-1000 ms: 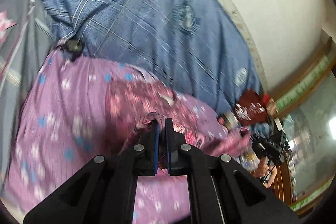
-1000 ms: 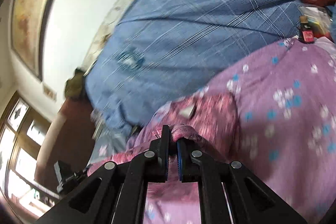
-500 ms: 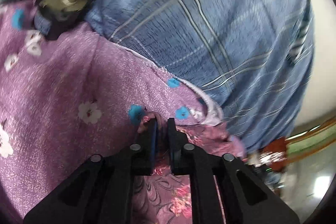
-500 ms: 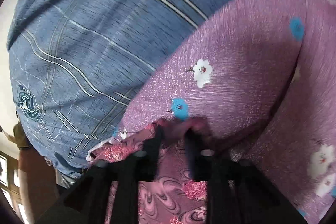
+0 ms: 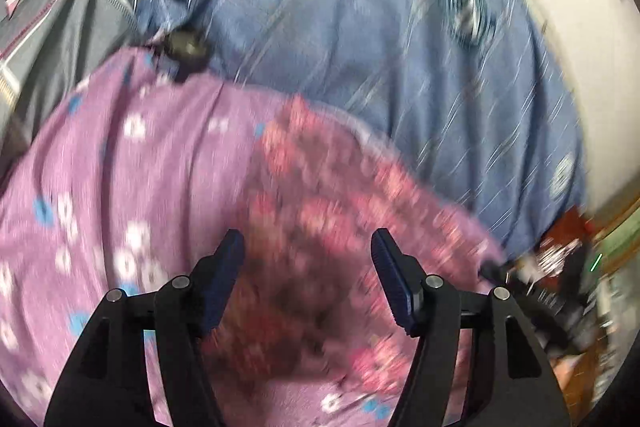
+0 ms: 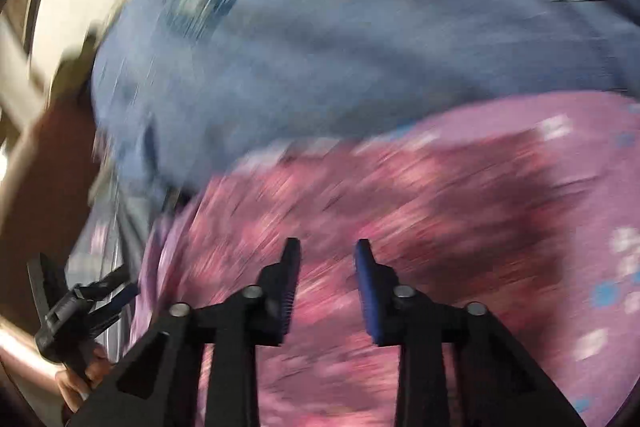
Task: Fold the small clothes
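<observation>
Both frames blurred. Left gripper (image 5: 306,247) wide, jaws just opened, nothing pinched: only the garment (image 5: 320,211) lying flat below the gap. Right gripper (image 6: 324,255) at a narrow gap, jaws just closing a little, pads clear of cloth and empty too. Likely a release after laying one half over, so the dark pink patterned cloth rests on the lilac flowered sheet (image 5: 120,163), ready for the next fold.

Garment's far edge runs close along the sheet's pale hem, with the blue plaid cover (image 5: 360,27) just beyond. Grey cloth (image 5: 60,19) off at upper left, and a small dark round object (image 5: 186,45) at the sheet's corner, apart from the garment. Open room on the lilac to the left and on the blue beyond. Garment's right side ends beside the other gripper, so least room there.
</observation>
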Available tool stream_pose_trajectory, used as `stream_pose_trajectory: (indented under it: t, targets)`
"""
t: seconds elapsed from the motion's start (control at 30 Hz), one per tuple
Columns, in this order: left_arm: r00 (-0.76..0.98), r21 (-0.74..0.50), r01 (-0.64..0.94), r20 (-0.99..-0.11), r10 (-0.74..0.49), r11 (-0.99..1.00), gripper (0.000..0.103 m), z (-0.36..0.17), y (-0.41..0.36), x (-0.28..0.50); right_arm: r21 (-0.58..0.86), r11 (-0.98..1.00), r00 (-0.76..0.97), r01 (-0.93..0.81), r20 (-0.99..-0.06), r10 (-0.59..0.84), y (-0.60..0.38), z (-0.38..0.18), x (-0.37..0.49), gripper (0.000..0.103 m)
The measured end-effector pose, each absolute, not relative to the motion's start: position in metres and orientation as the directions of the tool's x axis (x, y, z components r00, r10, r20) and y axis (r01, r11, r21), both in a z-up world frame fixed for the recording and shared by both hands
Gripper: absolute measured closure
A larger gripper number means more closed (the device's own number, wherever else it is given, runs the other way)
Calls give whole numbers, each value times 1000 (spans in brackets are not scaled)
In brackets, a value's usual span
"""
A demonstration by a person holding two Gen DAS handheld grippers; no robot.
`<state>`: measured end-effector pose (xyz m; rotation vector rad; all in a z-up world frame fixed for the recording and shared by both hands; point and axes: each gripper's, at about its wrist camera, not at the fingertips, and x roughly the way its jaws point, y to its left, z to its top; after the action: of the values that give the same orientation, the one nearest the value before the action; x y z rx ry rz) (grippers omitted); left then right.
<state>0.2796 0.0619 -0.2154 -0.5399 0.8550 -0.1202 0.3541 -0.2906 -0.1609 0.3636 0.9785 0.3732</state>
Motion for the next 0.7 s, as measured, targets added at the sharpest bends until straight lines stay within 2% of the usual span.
stream_pose_trajectory:
  t: [0.13, 0.23, 0.33, 0.4, 0.53, 0.57, 0.6, 0.7]
  targets:
    - [586, -294, -136, -794, -162, 946, 38, -246, 54, 289, 428, 873, 393, -235, -779, 488, -201, -180, 375, 80]
    - [546, -303, -135, -817, -184, 943, 27, -268, 70, 299, 424, 878, 322, -220, -818, 476, -159, -199, 407, 80]
    - [567, -265, -68, -804, -181, 962, 25, -267, 76, 300, 327, 925, 316, -195, -872, 374, -127, -230, 444, 85]
    - [575, -218, -37, -803, -157, 975, 20, -268, 72, 304, 322, 937, 318, -134, -882, 348, -127, -244, 467, 88]
    - [591, -256, -41, -786, -183, 966, 21, -261, 86, 313, 395, 916, 344, -73, -852, 395, -146, -242, 480, 90]
    - [593, -281, -60, -782, -192, 958, 22, -259, 92, 312, 401, 913, 354, -78, -845, 401, -151, -236, 472, 84]
    - [602, -313, -86, -773, -201, 946, 22, -254, 100, 308, 414, 903, 408, -113, -810, 422, -154, -229, 458, 83]
    - [644, -362, -108, -735, -212, 926, 22, -236, 113, 291, 417, 882, 404, -218, -784, 471, -159, -206, 404, 83]
